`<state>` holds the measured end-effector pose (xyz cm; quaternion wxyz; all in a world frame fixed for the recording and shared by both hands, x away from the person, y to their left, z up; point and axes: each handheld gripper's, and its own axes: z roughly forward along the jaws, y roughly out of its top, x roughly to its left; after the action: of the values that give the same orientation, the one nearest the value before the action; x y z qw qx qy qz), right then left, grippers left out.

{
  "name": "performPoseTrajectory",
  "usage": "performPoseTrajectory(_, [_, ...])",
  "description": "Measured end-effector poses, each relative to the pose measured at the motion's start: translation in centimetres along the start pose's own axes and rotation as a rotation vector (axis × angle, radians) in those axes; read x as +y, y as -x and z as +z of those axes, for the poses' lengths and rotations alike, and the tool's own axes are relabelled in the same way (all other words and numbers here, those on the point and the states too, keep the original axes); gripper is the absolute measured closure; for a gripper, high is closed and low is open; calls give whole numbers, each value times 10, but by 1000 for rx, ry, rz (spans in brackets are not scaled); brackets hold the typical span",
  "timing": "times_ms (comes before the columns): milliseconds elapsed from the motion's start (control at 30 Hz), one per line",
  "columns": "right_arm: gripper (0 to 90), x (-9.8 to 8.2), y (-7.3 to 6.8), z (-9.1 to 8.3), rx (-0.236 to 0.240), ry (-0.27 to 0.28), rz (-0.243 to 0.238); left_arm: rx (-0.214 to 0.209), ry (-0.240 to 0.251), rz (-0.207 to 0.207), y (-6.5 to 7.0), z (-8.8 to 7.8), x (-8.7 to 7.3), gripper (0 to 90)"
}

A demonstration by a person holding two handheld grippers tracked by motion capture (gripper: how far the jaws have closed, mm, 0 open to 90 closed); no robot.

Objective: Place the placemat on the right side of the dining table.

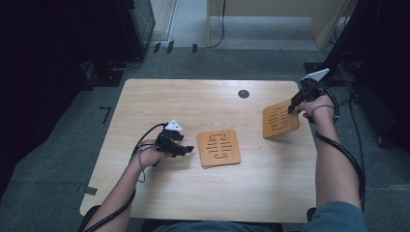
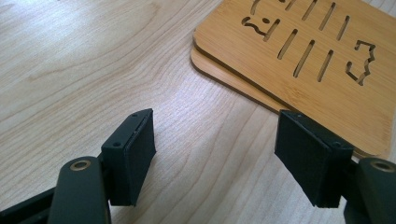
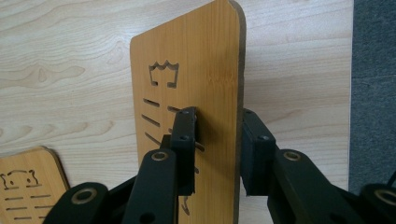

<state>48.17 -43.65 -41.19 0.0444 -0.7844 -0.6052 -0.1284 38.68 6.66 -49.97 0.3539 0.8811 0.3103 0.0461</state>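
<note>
A stack of two bamboo coasters [image 1: 218, 148] [image 2: 303, 60] with cut-out slots lies flat near the table's middle. Just left of it my left gripper [image 1: 183, 150] [image 2: 217, 156] rests low over the wood, open, with bare table between its pads. At the right of the table a third bamboo coaster [image 1: 280, 119] [image 3: 196, 93] is lifted and tilted on edge. My right gripper [image 1: 293, 107] [image 3: 217, 149] is shut on this coaster, one jaw on each face. The flat stack's corner [image 3: 25, 186] sits at the lower left of the right gripper view.
The light wooden table [image 1: 183, 96] has a dark round grommet [image 1: 243, 94] near its far edge. Grey carpet surrounds it, with dark equipment and cables at the far left and right. The table's right edge [image 3: 351, 93] runs close beside the held coaster.
</note>
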Motion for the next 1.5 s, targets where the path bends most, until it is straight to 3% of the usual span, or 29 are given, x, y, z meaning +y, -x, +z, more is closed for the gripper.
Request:
performPoseTrajectory(233, [696, -2, 5, 7, 32, -7, 11, 2, 3, -5, -1, -1, 0, 278])
performPoseTrajectory(900, [652, -2, 6, 17, 23, 24, -2, 5, -5, 2, 0, 1, -1, 278])
performPoseTrajectory(1500, [615, -3, 9, 30, 49, 37, 1, 3, -11, 10, 1, 3, 0, 278])
